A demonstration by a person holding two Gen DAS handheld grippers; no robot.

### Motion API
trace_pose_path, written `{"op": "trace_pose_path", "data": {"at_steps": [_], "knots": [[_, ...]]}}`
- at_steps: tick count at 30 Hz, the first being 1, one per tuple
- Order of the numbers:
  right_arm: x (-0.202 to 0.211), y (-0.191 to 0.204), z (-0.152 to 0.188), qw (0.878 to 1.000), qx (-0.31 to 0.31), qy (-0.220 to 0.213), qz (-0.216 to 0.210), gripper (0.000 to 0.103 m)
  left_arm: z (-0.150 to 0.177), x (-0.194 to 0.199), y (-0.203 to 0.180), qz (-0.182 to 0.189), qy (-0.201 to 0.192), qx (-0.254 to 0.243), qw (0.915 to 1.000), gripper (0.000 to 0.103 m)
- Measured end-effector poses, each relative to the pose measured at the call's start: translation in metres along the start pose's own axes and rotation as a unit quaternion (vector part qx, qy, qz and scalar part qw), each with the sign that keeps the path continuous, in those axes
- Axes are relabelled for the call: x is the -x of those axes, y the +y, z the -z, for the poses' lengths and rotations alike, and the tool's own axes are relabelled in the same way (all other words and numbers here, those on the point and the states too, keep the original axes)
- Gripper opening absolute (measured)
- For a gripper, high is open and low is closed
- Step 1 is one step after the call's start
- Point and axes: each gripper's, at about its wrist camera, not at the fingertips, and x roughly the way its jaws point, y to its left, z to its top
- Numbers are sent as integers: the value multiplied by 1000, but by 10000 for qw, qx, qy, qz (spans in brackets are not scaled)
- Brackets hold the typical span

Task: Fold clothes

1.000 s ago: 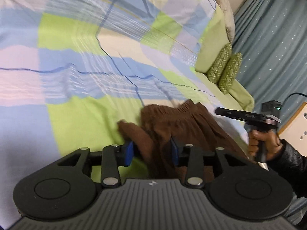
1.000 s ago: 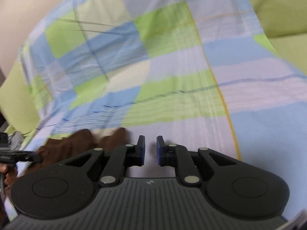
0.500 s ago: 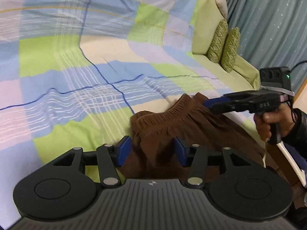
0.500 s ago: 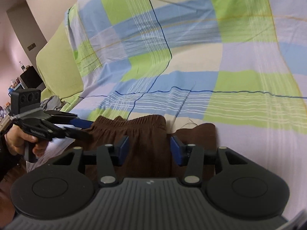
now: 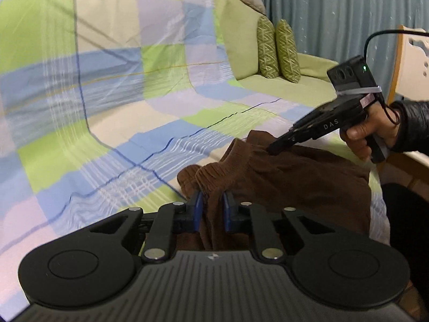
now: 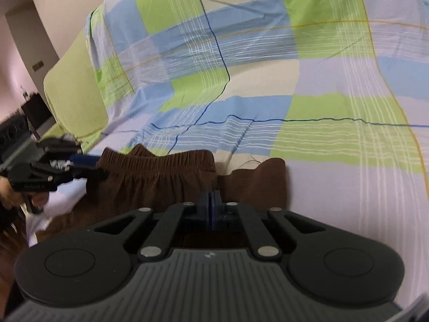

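Brown trousers [image 5: 292,177] with an elastic waistband lie on a checked sheet [image 5: 112,102] at the bed's near edge. My left gripper [image 5: 211,201] is closed on a bunch of the waistband cloth at one end. My right gripper [image 6: 211,201] is shut on the waistband [image 6: 161,161] at the other end. In the left wrist view the right gripper [image 5: 278,147] pinches the raised waistband edge. In the right wrist view the left gripper [image 6: 91,171] holds the waistband's left end.
Two green patterned pillows [image 5: 278,45] lean at the bed's head by a blue curtain [image 5: 335,8]. A wooden chair [image 5: 410,61] stands at the right. A green cushion [image 6: 75,91] and a wall lie at the bed's other end.
Both grippers have closed on the waistband; a second ago the right one was off the trousers over bare sheet. The waistband is now lifted a little between them.
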Motion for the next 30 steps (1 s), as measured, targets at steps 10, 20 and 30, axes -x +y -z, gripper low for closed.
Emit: {"op": "trace_pose_path", "data": {"at_steps": [10, 20, 30], "knots": [[-26, 15, -27, 9980, 606, 140, 110, 30, 3, -26, 20, 160, 319, 355, 9987, 20], [-10, 2, -10, 9998, 199, -58, 17, 13, -16, -22, 1, 447, -238, -643, 9966, 13], [0, -2, 11, 9997, -37, -122, 194, 0, -6, -67, 53, 415, 335, 453, 9975, 22]]}}
